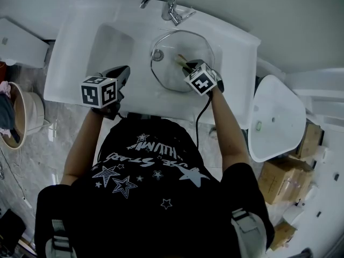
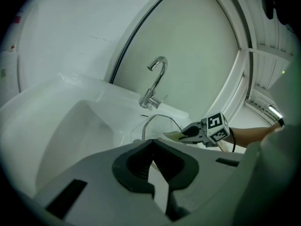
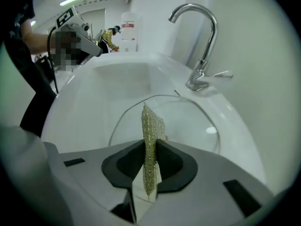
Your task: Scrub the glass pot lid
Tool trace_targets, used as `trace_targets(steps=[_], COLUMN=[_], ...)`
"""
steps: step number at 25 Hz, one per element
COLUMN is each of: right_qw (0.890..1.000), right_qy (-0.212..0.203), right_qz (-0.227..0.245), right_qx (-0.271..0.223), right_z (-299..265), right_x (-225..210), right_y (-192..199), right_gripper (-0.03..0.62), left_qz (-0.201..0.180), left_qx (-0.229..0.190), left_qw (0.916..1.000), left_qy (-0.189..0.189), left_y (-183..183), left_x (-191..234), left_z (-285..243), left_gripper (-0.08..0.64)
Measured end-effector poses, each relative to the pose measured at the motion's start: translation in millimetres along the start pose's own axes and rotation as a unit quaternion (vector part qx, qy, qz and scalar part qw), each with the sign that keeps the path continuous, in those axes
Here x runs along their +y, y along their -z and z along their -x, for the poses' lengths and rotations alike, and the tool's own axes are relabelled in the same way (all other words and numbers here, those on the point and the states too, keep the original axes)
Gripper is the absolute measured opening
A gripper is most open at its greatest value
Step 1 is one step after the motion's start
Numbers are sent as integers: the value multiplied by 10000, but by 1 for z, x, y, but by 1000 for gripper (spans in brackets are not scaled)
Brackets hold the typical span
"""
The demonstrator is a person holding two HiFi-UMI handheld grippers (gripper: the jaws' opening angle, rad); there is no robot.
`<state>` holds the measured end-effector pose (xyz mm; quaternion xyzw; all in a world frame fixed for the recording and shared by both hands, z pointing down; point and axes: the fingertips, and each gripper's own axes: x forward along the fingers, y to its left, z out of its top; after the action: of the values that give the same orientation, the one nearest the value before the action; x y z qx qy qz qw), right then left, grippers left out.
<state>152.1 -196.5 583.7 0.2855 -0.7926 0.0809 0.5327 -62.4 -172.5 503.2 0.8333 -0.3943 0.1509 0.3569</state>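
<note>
My right gripper [image 1: 188,67] pinches a gold scrub pad [image 3: 150,126] tight and holds it over the glass pot lid [image 1: 180,43]. The lid lies in the white sink [image 1: 80,31], close to the tap [image 1: 167,4] at the far side. My left gripper [image 1: 124,71] is closed on nothing, over the sink's near left edge.

A white sink counter [image 1: 70,47] with chrome faucet [image 1: 166,4] lies ahead of the left gripper [image 1: 124,71], marbled grey floor [image 1: 59,138] behind it; cardboard boxes [image 1: 285,179] stand well right of the right gripper [image 1: 188,66].
</note>
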Motion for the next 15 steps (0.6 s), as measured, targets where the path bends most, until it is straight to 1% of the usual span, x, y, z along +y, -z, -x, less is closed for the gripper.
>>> trace_targets(steps=[2, 3, 5, 9, 12, 15], right_qw=[9983, 9968, 9944, 9902, 9866, 9842], right_qy=[552, 754, 1017, 1352, 1523, 1572], right_qz=[204, 264, 274, 339, 580, 812], right_qx=[-30, -18, 4, -18, -22, 39], right_z=[7, 9, 10, 9, 5, -1], right_x=[-25, -35, -50, -70, -79, -84], right_y=[-9, -12, -17, -26, -31, -34], right_gripper=[71, 71, 71, 71, 71, 71], left_qz=[0, -3, -7, 16, 15, 34], left_qx=[-8, -13, -27, -61, -77, -81], left_qw=[10000, 10000, 10000, 10000, 9999, 9999], left_qy=[5, 6, 0, -33, -64, -98], left_y=[-1, -2, -3, -8, -11, -12], left_x=[0, -1, -1, 2, 3, 7], left_z=[0, 0, 0, -2, -2, -3], left_gripper=[8, 8, 8, 8, 8, 8])
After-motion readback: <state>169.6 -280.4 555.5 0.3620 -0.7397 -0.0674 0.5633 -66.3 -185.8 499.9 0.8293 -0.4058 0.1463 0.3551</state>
